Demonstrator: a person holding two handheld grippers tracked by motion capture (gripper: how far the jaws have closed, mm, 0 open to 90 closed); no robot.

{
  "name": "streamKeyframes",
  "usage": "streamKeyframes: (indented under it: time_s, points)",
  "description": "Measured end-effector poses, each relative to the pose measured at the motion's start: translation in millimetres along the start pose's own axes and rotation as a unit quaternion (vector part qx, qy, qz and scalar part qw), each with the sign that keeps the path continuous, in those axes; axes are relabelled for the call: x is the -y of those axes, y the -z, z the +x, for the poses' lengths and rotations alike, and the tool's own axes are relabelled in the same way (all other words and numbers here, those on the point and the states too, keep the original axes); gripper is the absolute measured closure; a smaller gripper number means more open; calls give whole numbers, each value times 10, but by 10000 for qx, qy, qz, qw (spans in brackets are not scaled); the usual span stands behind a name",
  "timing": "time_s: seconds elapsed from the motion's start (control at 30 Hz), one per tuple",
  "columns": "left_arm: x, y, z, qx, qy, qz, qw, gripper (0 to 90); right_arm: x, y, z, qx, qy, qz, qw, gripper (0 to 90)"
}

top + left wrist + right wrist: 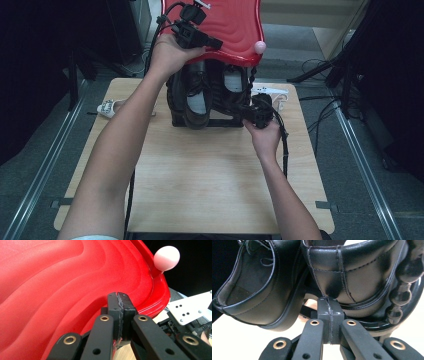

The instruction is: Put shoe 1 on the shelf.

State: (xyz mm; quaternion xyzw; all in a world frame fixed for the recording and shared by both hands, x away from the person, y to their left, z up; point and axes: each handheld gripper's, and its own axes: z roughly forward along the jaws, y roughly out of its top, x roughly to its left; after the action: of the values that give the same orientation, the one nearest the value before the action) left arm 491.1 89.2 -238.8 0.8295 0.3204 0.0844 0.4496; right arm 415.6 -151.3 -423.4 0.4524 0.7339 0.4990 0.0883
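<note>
The left gripper [212,44], jaws pressed together and empty, rests against the red lid [235,25], which hides the rack's far part. Below, two black shoes [197,100] stand heel-out; the right gripper [248,111], likewise closed, sits near the right heel.

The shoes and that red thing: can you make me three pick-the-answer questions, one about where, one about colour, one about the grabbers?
1. Where are the black shoes?
A. On the floor
B. In the black rack under the red lid
C. At the table's near edge

2. What colour is the knob on the lid?
A. Pink
B. Green
C. Blue

3. How do the left gripper jaws stand?
A. Wide open
B. Holding a shoe
C. Shut together

Answers: 1 B, the shoes stand under the lid; 2 A, the ball is pale pink; 3 C, the pads meet.
</note>
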Motion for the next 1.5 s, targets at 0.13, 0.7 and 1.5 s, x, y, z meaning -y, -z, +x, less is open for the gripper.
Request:
streamKeyframes:
  time_s: [0.13,0.7,1.5]
  points:
    - [1,1,4,16,15,-7,10000,893,17,-39,-18,138,38,21,9999,900]
    - [19,17,16,41,34,-49,10000,888,171,-63,337,-602,89,231,9979,900]
    - [33,15,24,65,148,-104,9998,887,309,-320,747,-1384,260,513,9887,900]
